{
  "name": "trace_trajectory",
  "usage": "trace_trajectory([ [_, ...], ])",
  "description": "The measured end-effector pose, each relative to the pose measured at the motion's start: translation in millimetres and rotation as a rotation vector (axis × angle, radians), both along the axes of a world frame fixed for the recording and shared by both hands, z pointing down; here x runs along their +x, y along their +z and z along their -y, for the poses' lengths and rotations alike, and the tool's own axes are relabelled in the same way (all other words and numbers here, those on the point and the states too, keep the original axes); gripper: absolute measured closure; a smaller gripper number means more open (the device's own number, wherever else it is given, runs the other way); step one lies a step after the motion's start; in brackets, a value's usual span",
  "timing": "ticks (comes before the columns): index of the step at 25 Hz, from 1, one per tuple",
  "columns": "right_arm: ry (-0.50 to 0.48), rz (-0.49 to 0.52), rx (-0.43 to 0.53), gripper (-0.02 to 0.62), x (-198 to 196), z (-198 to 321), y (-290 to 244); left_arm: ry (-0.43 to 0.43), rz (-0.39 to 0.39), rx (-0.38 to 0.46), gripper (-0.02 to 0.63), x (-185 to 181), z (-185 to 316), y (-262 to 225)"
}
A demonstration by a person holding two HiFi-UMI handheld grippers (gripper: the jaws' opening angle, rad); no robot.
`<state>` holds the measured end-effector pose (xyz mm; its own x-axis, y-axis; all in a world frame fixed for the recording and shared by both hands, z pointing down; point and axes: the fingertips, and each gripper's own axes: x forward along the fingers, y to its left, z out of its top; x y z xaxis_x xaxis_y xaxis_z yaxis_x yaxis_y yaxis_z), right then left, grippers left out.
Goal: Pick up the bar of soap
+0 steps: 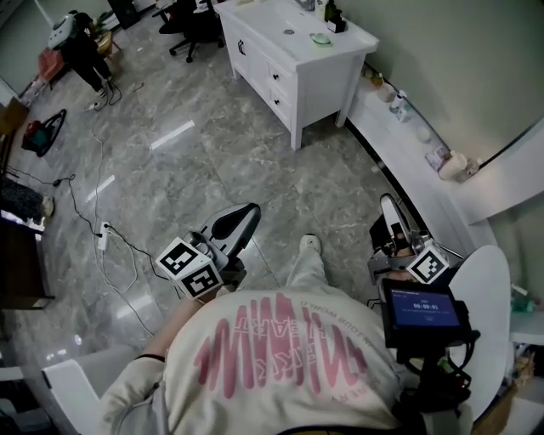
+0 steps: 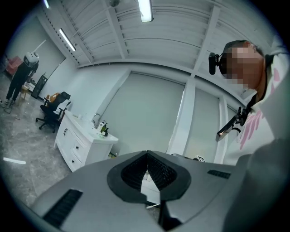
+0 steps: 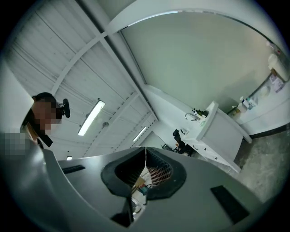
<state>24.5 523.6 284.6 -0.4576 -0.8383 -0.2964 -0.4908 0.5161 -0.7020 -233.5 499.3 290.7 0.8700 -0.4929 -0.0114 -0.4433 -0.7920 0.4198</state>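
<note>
The bar of soap (image 1: pixel 320 38) is a small green oval on top of the white vanity cabinet (image 1: pixel 289 64), far ahead of me across the floor. Both grippers are held low, close to my body. My left gripper (image 1: pixel 246 211) points toward the vanity with its jaws shut and nothing between them. My right gripper (image 1: pixel 388 203) is also shut and empty. In the left gripper view the closed tips (image 2: pixel 146 154) face the vanity (image 2: pixel 84 142). In the right gripper view the closed tips (image 3: pixel 145 150) aim upward, with the vanity (image 3: pixel 222 131) at the right. The soap is too small to make out in either gripper view.
Dark bottles (image 1: pixel 334 16) stand near the soap by the sink. A curved white ledge (image 1: pixel 408 144) with bottles (image 1: pixel 399 105) and jars runs along the right wall. Cables and a power strip (image 1: pixel 103 234) lie on the marble floor at left. Office chairs (image 1: pixel 191 24) stand behind the vanity.
</note>
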Motion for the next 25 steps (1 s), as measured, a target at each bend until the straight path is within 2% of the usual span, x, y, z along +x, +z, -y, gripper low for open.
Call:
trace_trajectory([
  [3, 0.009, 0.029, 0.011, 0.581, 29, 52, 5, -0.010, -0.037, -0.018, 0.601, 26, 50, 3],
  [6, -0.043, -0.017, 0.009, 0.581, 51, 101, -4, 0.014, -0.065, -0.019, 0.601, 61, 91, 1],
  [10, -0.119, -0.052, -0.057, 0.583, 80, 161, 4, 0.006, -0.069, 0.001, 0.600, 99, 155, -9],
  [15, -0.181, -0.066, -0.086, 0.581, 117, 256, 27, -0.018, -0.050, -0.013, 0.601, 147, 244, 10],
  [18, -0.190, -0.100, -0.104, 0.581, 119, 274, 26, -0.036, -0.049, -0.021, 0.601, 146, 259, 8],
  [25, -0.193, -0.084, -0.102, 0.583, 105, 280, 12, -0.070, -0.025, -0.040, 0.601, 124, 261, 0],
])
